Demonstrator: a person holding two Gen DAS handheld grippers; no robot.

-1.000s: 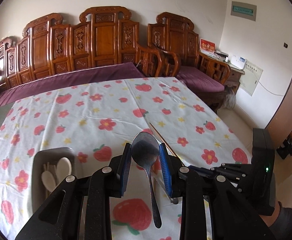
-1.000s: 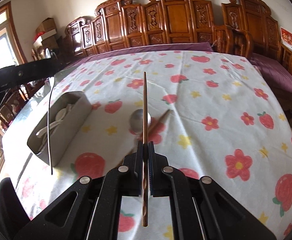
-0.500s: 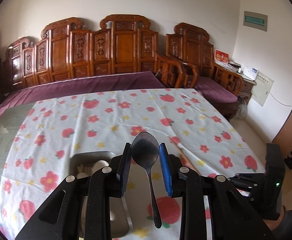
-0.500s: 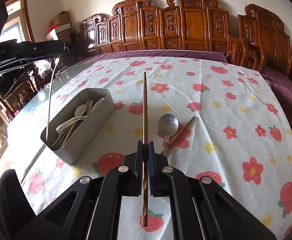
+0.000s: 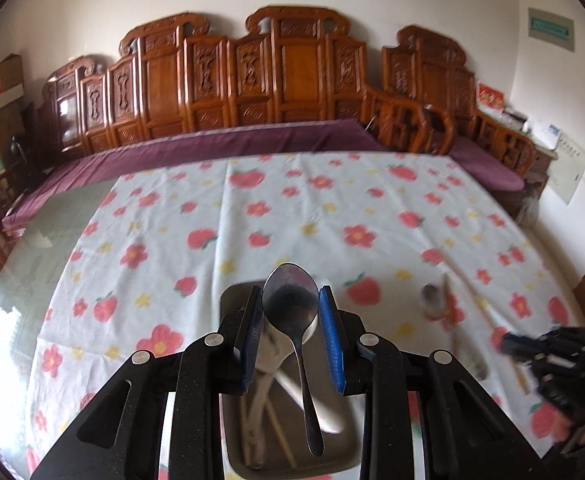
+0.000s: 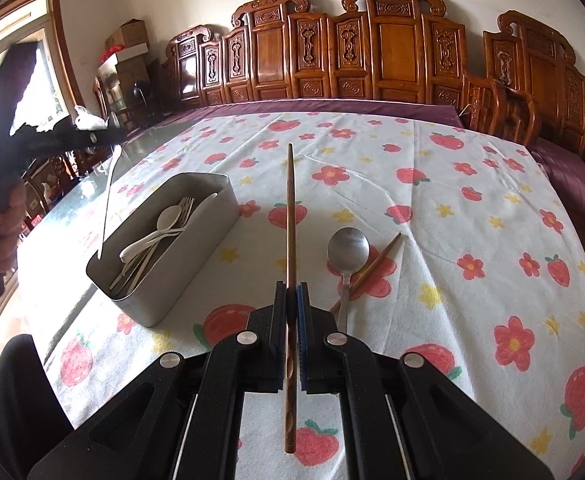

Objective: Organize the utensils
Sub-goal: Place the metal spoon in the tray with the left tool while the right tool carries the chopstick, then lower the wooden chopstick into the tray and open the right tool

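Note:
My left gripper (image 5: 290, 298) is shut on the bowl of a metal spoon (image 5: 292, 304), whose handle hangs down over the grey utensil box (image 5: 236, 296). In the right wrist view the same box (image 6: 180, 276) holds several white spoons and forks (image 6: 160, 224), and the left gripper (image 6: 114, 136) hovers over its left end. My right gripper (image 6: 291, 294) is shut on a wooden chopstick (image 6: 290, 208) that points forward above the table. A second metal spoon (image 6: 347, 248) and another chopstick (image 6: 378, 266) lie side by side on the cloth, just right of the held chopstick.
The round table wears a white cloth with strawberries and flowers (image 6: 452, 208). A carved wooden bench with a purple cushion (image 5: 292, 80) runs along the far side. A person's hand (image 6: 0, 216) grips the left tool. Boxes and chairs stand at far left.
The left gripper has carried its spoon leftward until it hangs above the grey box. The right gripper has drifted slightly and keeps its chopstick.

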